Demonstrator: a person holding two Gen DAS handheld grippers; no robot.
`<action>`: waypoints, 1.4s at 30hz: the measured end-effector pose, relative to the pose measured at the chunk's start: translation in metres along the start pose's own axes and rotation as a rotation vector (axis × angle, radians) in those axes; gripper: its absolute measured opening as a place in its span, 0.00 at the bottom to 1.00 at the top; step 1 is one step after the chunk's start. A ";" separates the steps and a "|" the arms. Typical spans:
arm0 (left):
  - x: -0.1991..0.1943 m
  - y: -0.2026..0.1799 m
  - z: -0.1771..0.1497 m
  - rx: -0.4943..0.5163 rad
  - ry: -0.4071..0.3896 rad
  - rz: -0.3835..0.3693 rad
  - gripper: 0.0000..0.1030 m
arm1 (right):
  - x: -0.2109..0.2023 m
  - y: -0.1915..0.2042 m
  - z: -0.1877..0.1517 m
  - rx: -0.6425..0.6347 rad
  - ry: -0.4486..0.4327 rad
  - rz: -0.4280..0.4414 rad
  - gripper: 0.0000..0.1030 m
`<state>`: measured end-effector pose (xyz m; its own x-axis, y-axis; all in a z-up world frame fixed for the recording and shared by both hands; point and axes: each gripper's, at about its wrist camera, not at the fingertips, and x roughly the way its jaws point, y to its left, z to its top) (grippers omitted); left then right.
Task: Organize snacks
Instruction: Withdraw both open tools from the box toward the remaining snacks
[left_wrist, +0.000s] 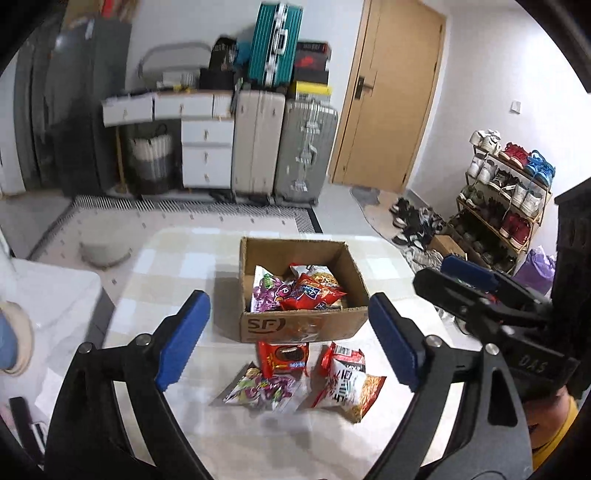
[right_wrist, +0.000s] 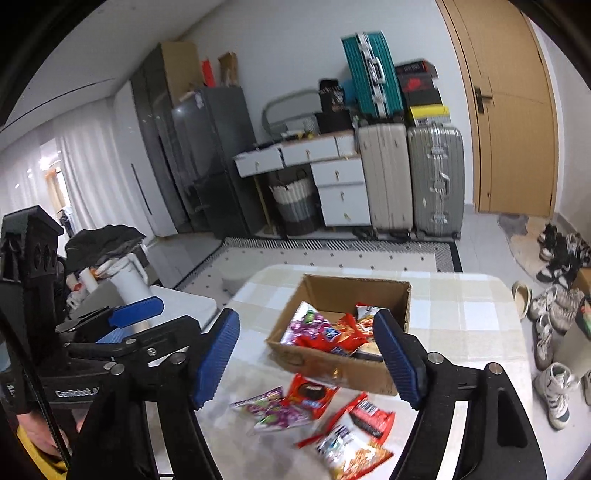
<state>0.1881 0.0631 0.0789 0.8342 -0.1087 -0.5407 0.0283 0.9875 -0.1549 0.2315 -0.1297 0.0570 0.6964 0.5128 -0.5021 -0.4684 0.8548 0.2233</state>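
An open cardboard box (left_wrist: 303, 325) (right_wrist: 332, 365) sits on the checked table and holds several snack packets, red (left_wrist: 310, 295) and purple (left_wrist: 266, 291). In front of it lie three loose packets: a red cookie packet (left_wrist: 282, 356) (right_wrist: 308, 393), a purple candy packet (left_wrist: 258, 387) (right_wrist: 275, 408), and a red-and-white noodle packet (left_wrist: 347, 384) (right_wrist: 351, 432). My left gripper (left_wrist: 291, 343) is open and empty, above the loose packets. My right gripper (right_wrist: 308, 358) is open and empty, near the box front; it also shows in the left wrist view (left_wrist: 469, 275).
The checked table (left_wrist: 177, 266) (right_wrist: 461, 314) has rounded far corners. A white side table (right_wrist: 177, 299) with a jug stands at the left. Suitcases (left_wrist: 306, 147), a white drawer desk (left_wrist: 207, 155), a shoe rack (left_wrist: 502, 199) and a door (right_wrist: 513, 110) stand beyond.
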 end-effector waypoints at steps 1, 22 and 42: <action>-0.018 -0.003 -0.007 0.009 -0.028 -0.001 0.85 | -0.012 0.005 -0.004 -0.006 -0.018 -0.002 0.78; -0.170 -0.006 -0.143 0.039 -0.153 0.078 0.99 | -0.135 0.057 -0.114 0.044 -0.168 0.104 0.99; -0.062 0.020 -0.159 -0.016 0.009 0.057 0.99 | -0.079 0.034 -0.147 0.071 -0.093 0.086 0.99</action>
<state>0.0491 0.0714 -0.0219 0.8292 -0.0531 -0.5564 -0.0283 0.9902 -0.1366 0.0806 -0.1532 -0.0191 0.7044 0.5867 -0.3995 -0.4913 0.8092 0.3222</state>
